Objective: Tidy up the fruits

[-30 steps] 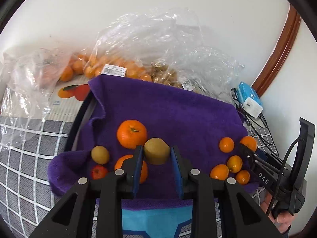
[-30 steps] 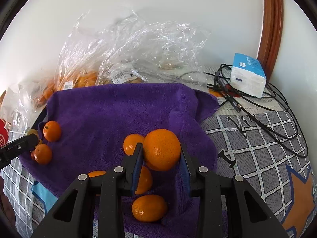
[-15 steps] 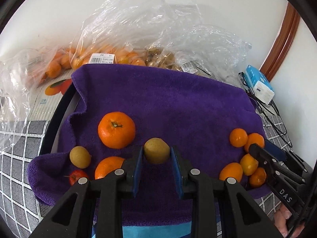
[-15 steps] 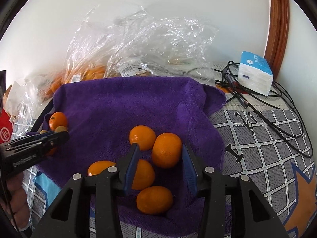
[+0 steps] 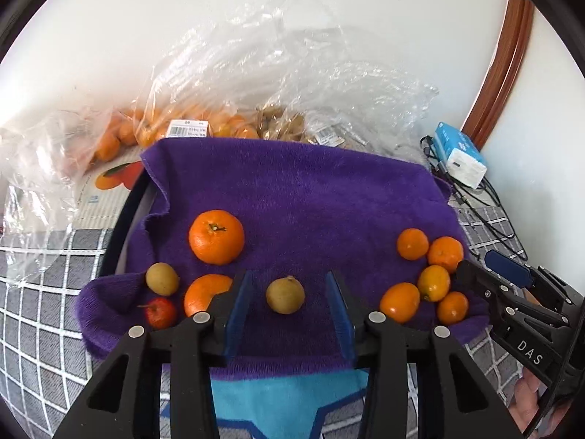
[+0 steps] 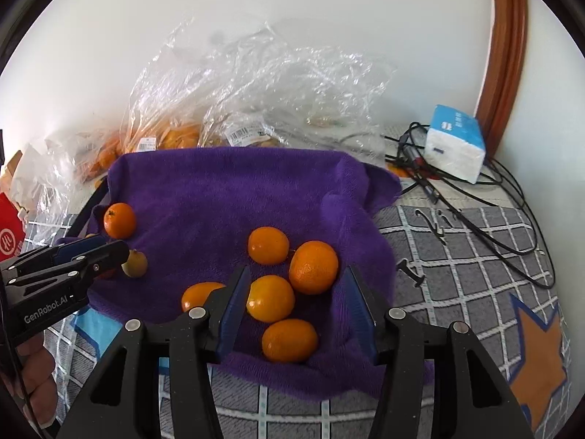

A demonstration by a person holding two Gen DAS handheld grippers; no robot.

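A purple towel (image 5: pixel 292 190) lies spread over the table. My left gripper (image 5: pixel 289 311) is opening; a small brown fruit (image 5: pixel 285 295) rests on the towel between its jaws, clear of both pads. To its left lie a large orange (image 5: pixel 216 236), a second orange (image 5: pixel 204 292), another brown fruit (image 5: pixel 162 278) and a small red fruit (image 5: pixel 159 311). My right gripper (image 6: pixel 298 303) is opening too, standing over a cluster of small oranges (image 6: pixel 270 298); the biggest of them (image 6: pixel 313 267) lies free on the towel (image 6: pixel 226 190). Neither gripper presses on anything.
Clear plastic bags (image 5: pixel 226 109) holding oranges and brown fruit sit behind the towel against the wall. A blue-and-white box (image 6: pixel 455 148) and black cables (image 6: pixel 475 212) lie at the right. A checked cloth (image 6: pixel 475 274) covers the table. A red box (image 6: pixel 9 234) shows at the left edge.
Both grippers let go: the left one released the brown fruit onto the towel, the right one set its orange down among the small oranges. Both pulled back a little.
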